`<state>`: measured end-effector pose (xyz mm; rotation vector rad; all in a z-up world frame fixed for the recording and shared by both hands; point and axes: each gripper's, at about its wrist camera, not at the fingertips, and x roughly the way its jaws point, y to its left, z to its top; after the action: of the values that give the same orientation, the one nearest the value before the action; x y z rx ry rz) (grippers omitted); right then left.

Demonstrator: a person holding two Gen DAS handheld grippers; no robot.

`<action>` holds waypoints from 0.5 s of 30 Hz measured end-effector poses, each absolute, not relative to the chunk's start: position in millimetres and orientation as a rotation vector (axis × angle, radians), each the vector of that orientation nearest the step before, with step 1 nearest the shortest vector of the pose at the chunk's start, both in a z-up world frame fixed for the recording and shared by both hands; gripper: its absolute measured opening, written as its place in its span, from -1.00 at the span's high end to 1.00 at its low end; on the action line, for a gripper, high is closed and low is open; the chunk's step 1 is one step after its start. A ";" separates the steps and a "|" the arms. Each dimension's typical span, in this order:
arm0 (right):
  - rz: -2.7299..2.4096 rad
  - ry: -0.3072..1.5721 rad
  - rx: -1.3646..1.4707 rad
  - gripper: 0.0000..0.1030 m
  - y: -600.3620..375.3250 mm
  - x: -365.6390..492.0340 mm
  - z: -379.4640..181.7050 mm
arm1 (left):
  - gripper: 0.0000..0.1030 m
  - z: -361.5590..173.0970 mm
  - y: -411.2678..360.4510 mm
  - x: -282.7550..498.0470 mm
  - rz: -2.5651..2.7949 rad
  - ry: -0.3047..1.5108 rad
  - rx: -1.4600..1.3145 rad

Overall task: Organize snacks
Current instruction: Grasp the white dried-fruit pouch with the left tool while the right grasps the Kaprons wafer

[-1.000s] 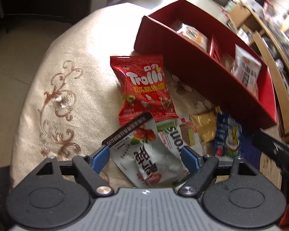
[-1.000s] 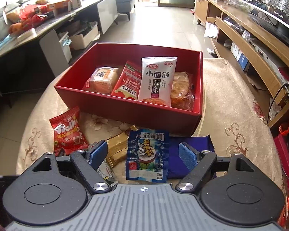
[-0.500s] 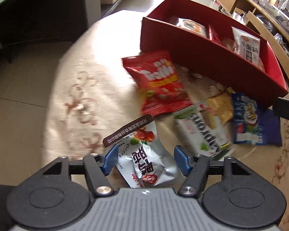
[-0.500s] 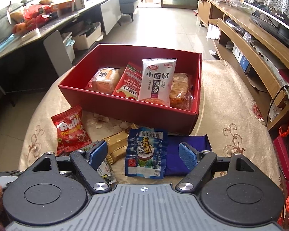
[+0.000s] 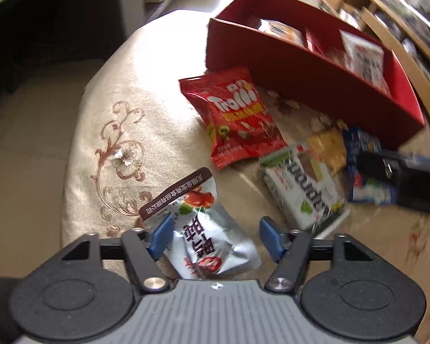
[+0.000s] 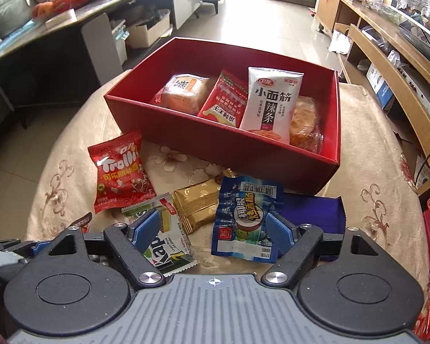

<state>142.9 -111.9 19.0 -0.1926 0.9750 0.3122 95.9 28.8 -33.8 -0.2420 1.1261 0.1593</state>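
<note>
A crumpled silver snack packet point(image 5: 203, 238) sits between the blue pads of my left gripper point(image 5: 215, 236). The pads touch its sides while the jaws are opening slightly. It is apart from the loose pile: a red Trolli bag point(image 5: 238, 117), a green-and-white packet point(image 5: 304, 189) and a gold packet point(image 5: 328, 146). My right gripper point(image 6: 212, 226) hangs open over that pile. Its left finger is above the green-and-white packet point(image 6: 169, 243) and its right finger is at the blue packet point(image 6: 246, 218). The gold packet point(image 6: 197, 203) lies between them. Behind stands the red box point(image 6: 220, 140) holding several snacks.
A purple packet point(image 6: 312, 212) lies under the blue one, by the box's front right corner. The round table has a beige embroidered cloth point(image 5: 120, 154) with bare cloth at the left. Wooden shelving point(image 6: 387, 66) runs along the right and a dark counter point(image 6: 43, 43) along the left.
My left gripper narrowed onto the silver packet and drew it away from the pile toward the table's near left. The right gripper came a little lower and closer over the loose snacks, still open.
</note>
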 end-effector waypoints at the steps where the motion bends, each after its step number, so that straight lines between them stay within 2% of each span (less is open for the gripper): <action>1: 0.311 0.979 -0.193 -0.66 -112.0 143.5 17.9 | -0.01 -32.8 30.7 93.8 0.134 1.131 -0.237; 3: 0.308 0.986 -0.195 -0.66 -112.1 144.9 16.2 | 0.17 -31.7 38.1 89.4 0.098 1.140 -0.243; 8: 0.318 0.989 -0.200 -0.66 -104.4 146.5 15.6 | 0.20 -29.9 57.5 75.6 0.074 1.151 -0.307; 10: 0.328 0.986 -0.210 -0.66 -98.9 144.7 15.6 | 0.12 -28.6 59.6 73.0 0.068 1.156 -0.337; 12: 0.336 0.988 -0.223 -0.66 -94.5 142.8 14.4 | -0.20 -27.5 57.5 70.5 0.060 1.159 -0.344; 15: 0.340 0.998 -0.239 -0.67 -91.0 141.8 10.8 | -0.47 -29.3 51.0 70.3 0.078 1.166 -0.314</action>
<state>141.8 -91.0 10.8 -0.2393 0.9976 0.3404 70.3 51.0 -29.3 -0.3143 1.1664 0.0783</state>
